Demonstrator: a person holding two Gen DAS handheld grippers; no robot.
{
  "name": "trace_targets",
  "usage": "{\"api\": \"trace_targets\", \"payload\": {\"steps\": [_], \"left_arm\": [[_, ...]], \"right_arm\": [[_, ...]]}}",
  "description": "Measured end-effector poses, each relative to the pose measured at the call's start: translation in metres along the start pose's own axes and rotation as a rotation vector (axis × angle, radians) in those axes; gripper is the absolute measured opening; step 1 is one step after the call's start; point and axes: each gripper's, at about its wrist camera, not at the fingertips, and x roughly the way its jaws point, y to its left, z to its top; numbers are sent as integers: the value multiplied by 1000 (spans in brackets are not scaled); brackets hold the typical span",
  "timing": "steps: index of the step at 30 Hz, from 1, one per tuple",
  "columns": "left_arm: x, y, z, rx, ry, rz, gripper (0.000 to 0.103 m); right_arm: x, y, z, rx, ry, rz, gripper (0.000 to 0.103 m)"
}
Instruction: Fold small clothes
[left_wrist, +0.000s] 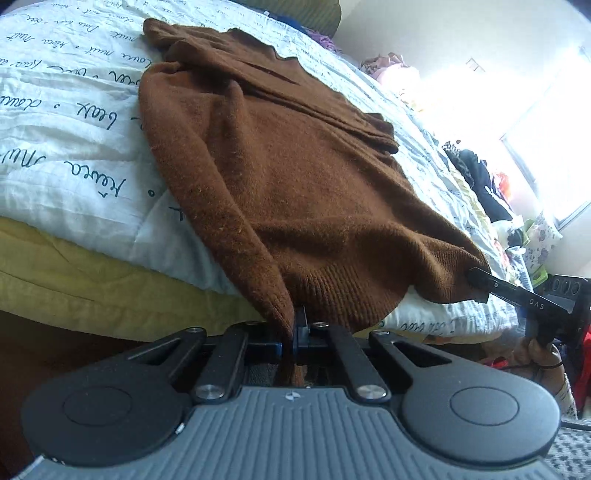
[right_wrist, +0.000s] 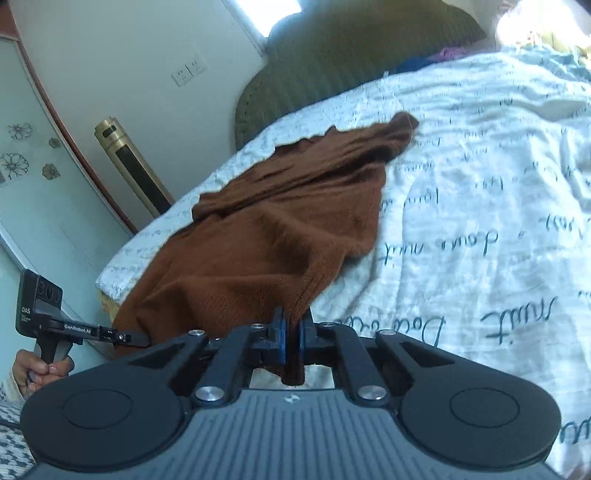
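A brown knitted sweater lies spread on a bed under a white quilt printed with script. In the left wrist view, my left gripper is shut on one corner of the ribbed hem, which hangs over the bed's near edge. At the right of that view my right gripper bites the other hem corner. The right wrist view shows the sweater running away across the quilt. There my right gripper is shut on a fold of hem, and my left gripper reaches into the hem at the left.
A green padded headboard stands at the far end of the bed. A gold tower fan and a flowered cupboard door are at the left. A heap of clothes lies beyond the sweater. A yellow sheet shows under the quilt.
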Motion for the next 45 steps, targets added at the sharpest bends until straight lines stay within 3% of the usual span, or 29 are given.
{"api": "trace_targets", "payload": {"steps": [3,7,12,14,16,18,19,20,21,22,23,24,26,29,33,35,37,39,40,41,42,43,45], "left_arm": [[-22,-2,5,-26,-33,-41,4],[-46,-12,5,-15,-60,-36,4],[-57,-9,-11,-8,-16,-4,4],[-49,0,-17,-18,13,18,4],[-33,13,-23,-37,48,38,4],[-19,26,-30,-59,85,68,4],[-15,31,-32,-61,98,70,4],[-13,34,-34,-58,107,77,5],[-11,36,-34,-50,124,91,5],[-13,36,-33,-21,135,97,5],[-18,35,-31,2,124,108,5],[-26,33,-26,20,106,126,5],[-46,27,-10,81,48,184,5],[-59,22,27,148,-26,251,5],[-43,21,84,136,-95,296,14],[-23,13,101,126,-95,298,34],[9,-10,109,149,-106,350,78],[35,-31,106,190,-139,431,87],[46,-38,103,189,-144,462,87],[54,-42,102,175,-144,478,87],[64,-45,100,157,-145,503,87],[71,-45,97,152,-141,518,87],[84,-46,89,141,-134,548,85]], "right_arm": [[-24,12,14,-39,-45,7,5],[-55,30,23,-87,-87,32,4],[-74,38,20,-108,-101,12,3],[-64,22,12,-63,-63,-5,3],[-43,-9,-4,7,14,-101,7],[-31,-33,-15,73,88,-118,8],[-33,-40,-17,103,85,-130,20],[-36,-42,-14,107,75,-122,42],[-40,-42,-8,93,61,-111,55],[-45,-39,0,69,25,-124,81],[-48,-36,8,49,-17,-136,95],[-46,-35,17,32,-45,-124,96],[-29,-43,43,6,-86,-78,95],[21,-68,78,37,-80,-53,96],[98,-105,106,177,37,-11,96],[114,-114,111,215,28,32,96],[124,-105,117,197,50,80,92],[135,-92,115,135,113,24,63],[137,-86,113,101,119,-17,39],[140,-82,112,80,128,-35,26],[141,-82,111,84,133,-21,22],[142,-84,110,100,142,9,7],[142,-79,107,64,148,-3,6]]}}
